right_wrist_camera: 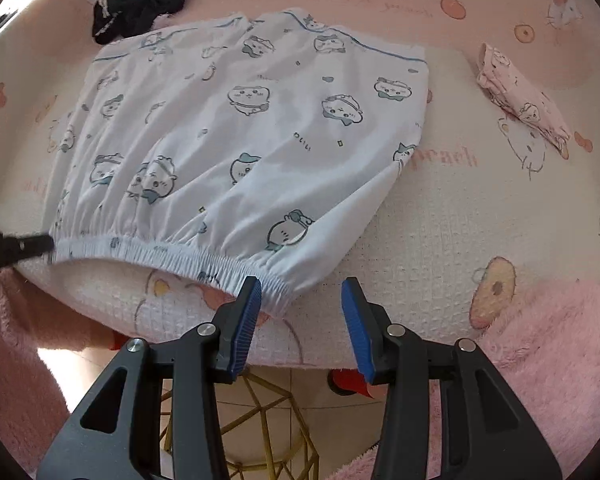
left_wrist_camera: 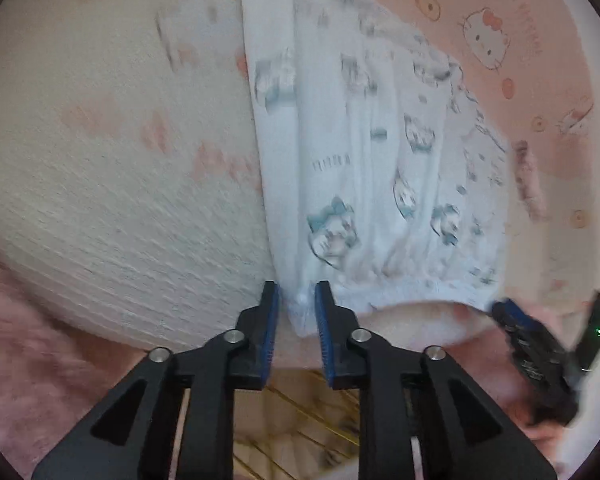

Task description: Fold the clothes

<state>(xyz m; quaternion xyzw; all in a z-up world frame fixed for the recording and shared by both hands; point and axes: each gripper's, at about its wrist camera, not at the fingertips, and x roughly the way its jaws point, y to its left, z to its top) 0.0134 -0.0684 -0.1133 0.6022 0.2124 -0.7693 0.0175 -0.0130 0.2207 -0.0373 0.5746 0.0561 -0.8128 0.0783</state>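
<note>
White shorts (right_wrist_camera: pixel 240 140) printed with small blue cartoon figures lie flat on the pink cat-print bed cover (right_wrist_camera: pixel 460 208), with the elastic waistband (right_wrist_camera: pixel 172 258) toward me. My left gripper (left_wrist_camera: pixel 297 300) is shut on the waistband's left corner (left_wrist_camera: pixel 302 312); in the right wrist view its black tip (right_wrist_camera: pixel 32 246) meets that same end. My right gripper (right_wrist_camera: pixel 301 294) stands open at the waistband's right corner (right_wrist_camera: pixel 278 292), which lies just inside its left finger (right_wrist_camera: pixel 249 300). In the blurred left wrist view the right gripper (left_wrist_camera: pixel 516 328) shows at the shorts' (left_wrist_camera: pixel 360 140) far corner.
A crumpled black garment (right_wrist_camera: pixel 140 8) lies beyond the shorts at the back left. A small folded pink garment (right_wrist_camera: pixel 524 100) sits to the right. Fluffy pink blanket (right_wrist_camera: pixel 560 340) edges the bed on both sides. A gold wire frame (right_wrist_camera: pixel 268 412) stands on the floor below.
</note>
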